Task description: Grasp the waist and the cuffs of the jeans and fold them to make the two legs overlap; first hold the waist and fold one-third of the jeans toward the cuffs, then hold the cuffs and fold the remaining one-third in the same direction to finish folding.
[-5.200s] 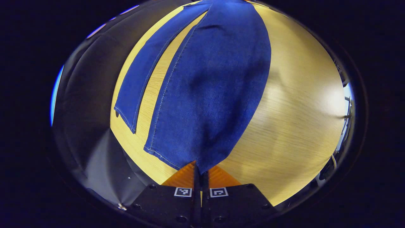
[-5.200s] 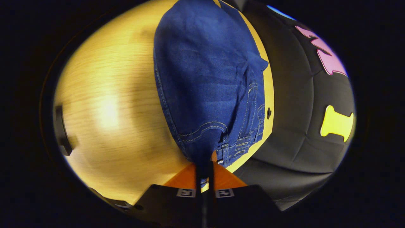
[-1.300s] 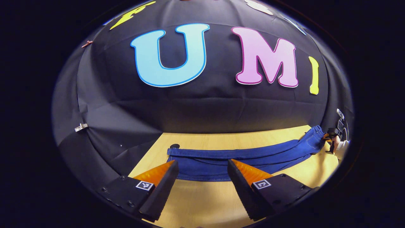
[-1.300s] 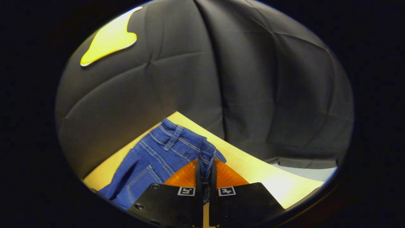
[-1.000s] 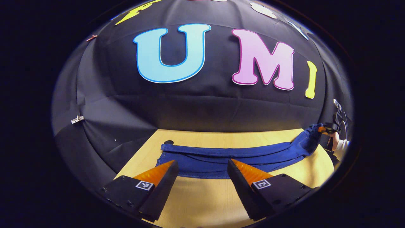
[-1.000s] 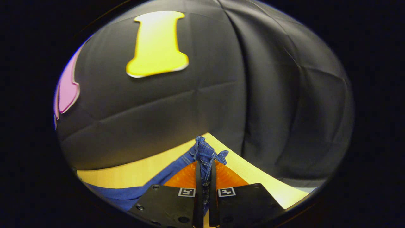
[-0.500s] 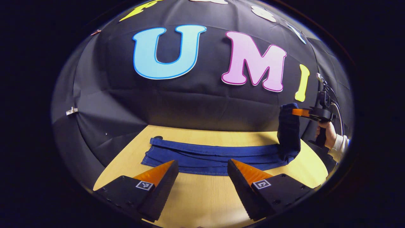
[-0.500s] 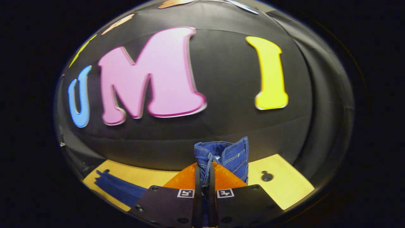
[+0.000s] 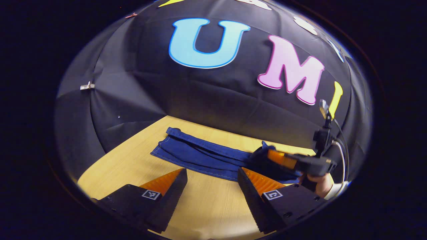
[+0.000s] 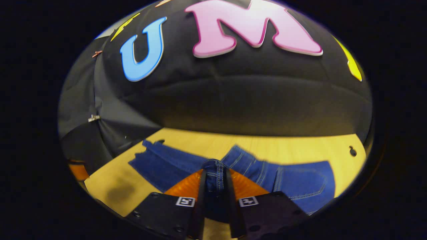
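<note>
The right gripper [image 10: 215, 176] pinches the waist [image 10: 213, 166] of the jeans [image 10: 293, 186] between both fingers, low over the table [image 10: 287, 150]. The left gripper [image 9: 211, 180] hangs spread wide, holding nothing, near the table's front. The jeans lie along the far side, cuffs [image 9: 163, 146] left, legs overlapping.

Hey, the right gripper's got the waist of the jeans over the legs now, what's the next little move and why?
Probably lower and open the right gripper: it is shut on the waist, which already lies over the legs of the jeans on the table.
</note>
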